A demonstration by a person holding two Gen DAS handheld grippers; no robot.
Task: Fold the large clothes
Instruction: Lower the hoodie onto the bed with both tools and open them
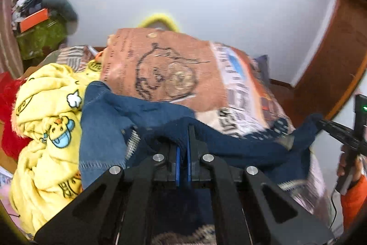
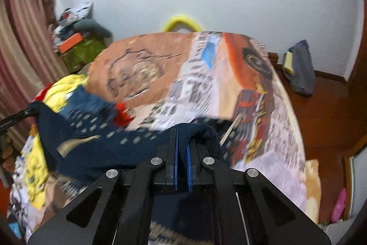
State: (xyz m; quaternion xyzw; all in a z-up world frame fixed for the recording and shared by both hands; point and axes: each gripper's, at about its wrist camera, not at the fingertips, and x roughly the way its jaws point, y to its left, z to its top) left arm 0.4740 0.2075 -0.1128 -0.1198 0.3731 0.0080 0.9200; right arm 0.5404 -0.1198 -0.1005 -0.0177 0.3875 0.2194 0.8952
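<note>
A dark navy knit sweater (image 1: 240, 148) with pale dashes hangs stretched between both grippers above the bed. My left gripper (image 1: 183, 137) is shut on one edge of it, with cloth bunched over the blue pads. In the left wrist view the right gripper (image 1: 321, 123) pinches the far corner at the right edge. In the right wrist view my right gripper (image 2: 182, 137) is shut on the sweater (image 2: 103, 144), and the left gripper (image 2: 34, 107) grips the other corner at far left. The cloth sags in the middle and blurs with motion.
Under the sweater lies a bed with a printed orange-and-newsprint bedspread (image 2: 206, 84). A yellow cartoon blanket (image 1: 45, 118), a blue denim garment (image 1: 103, 118) and red cloth (image 1: 9, 107) are heaped at the left. A grey bag (image 2: 300, 68) sits on the wooden floor to the right. An orange sleeve (image 1: 353, 194) shows.
</note>
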